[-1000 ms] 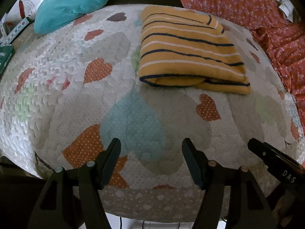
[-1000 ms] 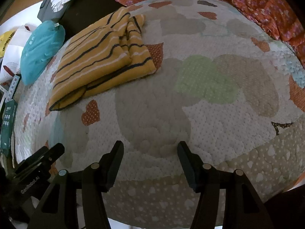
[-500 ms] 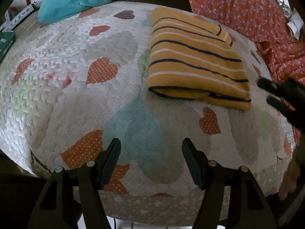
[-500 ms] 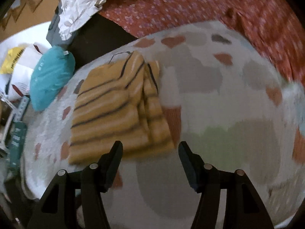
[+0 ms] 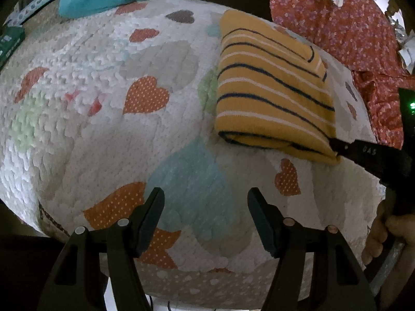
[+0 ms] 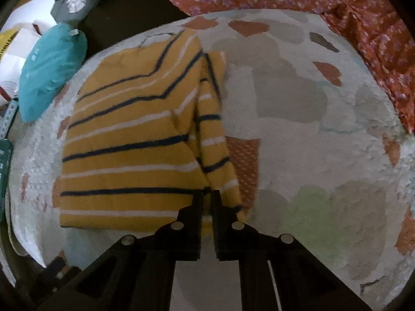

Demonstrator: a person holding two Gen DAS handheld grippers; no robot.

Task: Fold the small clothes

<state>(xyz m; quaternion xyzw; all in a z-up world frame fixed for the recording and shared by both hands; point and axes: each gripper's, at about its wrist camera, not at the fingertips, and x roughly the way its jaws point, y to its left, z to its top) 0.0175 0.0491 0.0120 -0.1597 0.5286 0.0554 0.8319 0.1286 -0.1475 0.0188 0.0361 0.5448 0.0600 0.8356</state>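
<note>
Apparently right tool (image 6: 207,194) on striped garment (image 6: 129,140)

Right claw (image 6: 206,197) reached striped garment (image 6: 135,140), clamped near corner.

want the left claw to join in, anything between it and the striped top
Nothing visible does. Only bare heart-print quilt lies between the open left claw and the folded yellow striped top. The right claw is shut on the top's near corner, off to the side.

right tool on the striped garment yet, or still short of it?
Touching. In the right wrist view the right tool is shut on the near corner of the folded yellow striped garment; the left wrist view shows its tip against that corner.
</note>
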